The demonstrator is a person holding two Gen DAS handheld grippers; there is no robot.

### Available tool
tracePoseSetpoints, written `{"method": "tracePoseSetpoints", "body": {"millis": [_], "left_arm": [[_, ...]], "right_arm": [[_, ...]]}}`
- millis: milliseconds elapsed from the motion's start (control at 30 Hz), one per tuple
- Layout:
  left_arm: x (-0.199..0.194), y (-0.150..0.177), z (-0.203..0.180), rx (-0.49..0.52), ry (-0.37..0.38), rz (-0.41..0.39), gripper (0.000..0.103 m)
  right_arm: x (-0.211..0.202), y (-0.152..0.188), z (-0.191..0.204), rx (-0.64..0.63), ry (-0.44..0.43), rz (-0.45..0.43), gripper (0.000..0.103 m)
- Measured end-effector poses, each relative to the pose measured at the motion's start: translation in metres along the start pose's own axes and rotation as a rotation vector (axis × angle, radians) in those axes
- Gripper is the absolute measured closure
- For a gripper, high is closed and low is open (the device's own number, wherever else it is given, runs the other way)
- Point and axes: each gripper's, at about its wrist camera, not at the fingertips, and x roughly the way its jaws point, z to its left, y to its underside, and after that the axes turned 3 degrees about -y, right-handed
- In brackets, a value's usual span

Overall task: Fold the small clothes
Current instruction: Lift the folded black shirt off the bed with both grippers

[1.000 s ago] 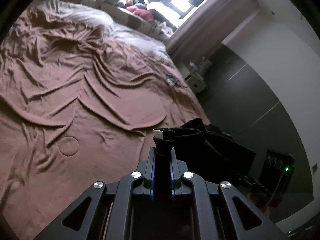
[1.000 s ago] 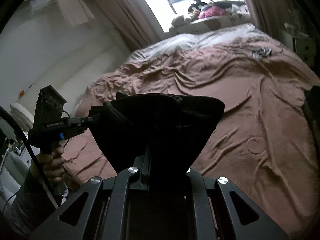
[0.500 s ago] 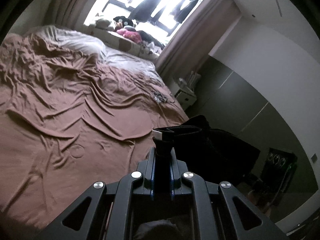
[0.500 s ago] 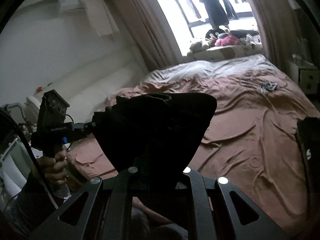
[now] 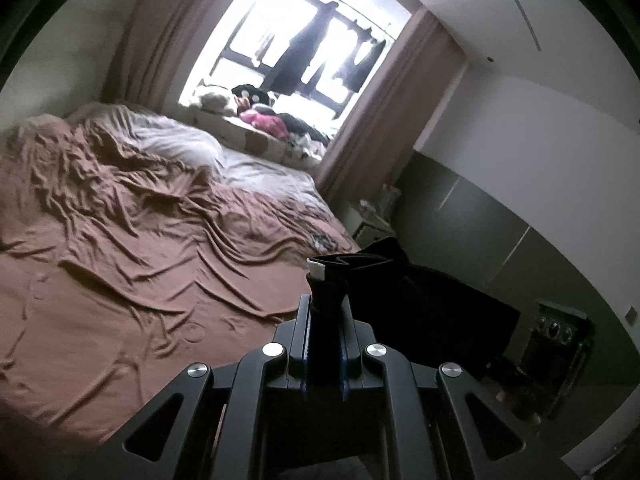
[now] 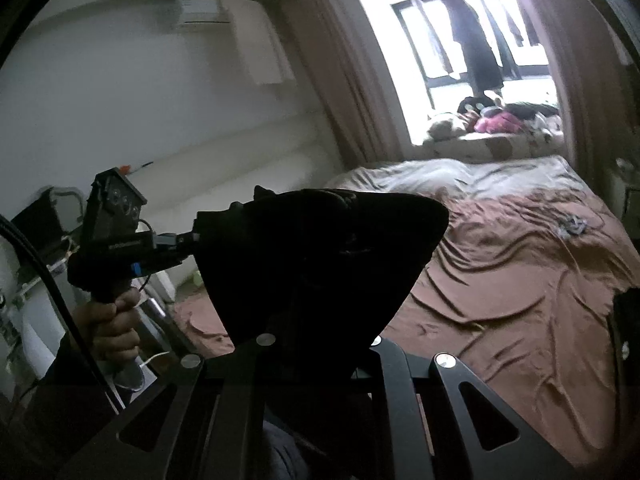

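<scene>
Black cloth: a dark garment (image 6: 316,264) hangs spread in the air between both grippers, above the near edge of the bed.
Left gripper (image 5: 326,300): clamped tight on a bunched corner of the garment, where a small white tag (image 5: 316,270) shows.
Right gripper (image 6: 316,344): its fingertips are hidden behind the cloth; it is closed on the garment's other side.
Garment look: matte black, folds barely readable, top edge slightly slack between the two grips.
Open room: the brown bedsheet (image 5: 132,264) lies wrinkled and wide open below and beyond the cloth; a small tangled item (image 6: 573,225) lies near the bed's far right edge.
Right view only: the person's hand (image 6: 116,328) gripping the left tool's handle.
Left view only: grey wall panels (image 5: 480,224) close past the bed's right edge.
</scene>
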Motion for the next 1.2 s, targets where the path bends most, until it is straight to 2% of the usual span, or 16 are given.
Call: {"method": "tracePoseSetpoints", "body": {"millis": [200, 567, 800, 1000, 1200], "left_arm": [[-0.040, -0.001, 0.026, -0.024, -0.020, -0.061, 0.092], [-0.101, -0.012, 0.096, -0.043, -0.087, -0.160, 0.092], [-0.123, -0.011, 0.165, -0.086, -0.113, -0.190, 0.092], [-0.142, -0.014, 0.234, -0.149, -0.145, -0.212, 0.092], [-0.153, -0.032, 0.281, -0.113, -0.213, -0.219, 0.092]], "right_arm": [[0.023, 0.002, 0.004, -0.048, -0.037, 0.009, 0.095], [0.095, -0.023, 0.012, -0.084, -0.080, 0.055, 0.095], [0.140, -0.024, 0.020, -0.106, -0.123, 0.080, 0.095], [0.189, -0.031, 0.040, -0.162, -0.176, 0.137, 0.095], [0.239, -0.043, 0.070, -0.261, -0.204, 0.160, 0.095]]}}
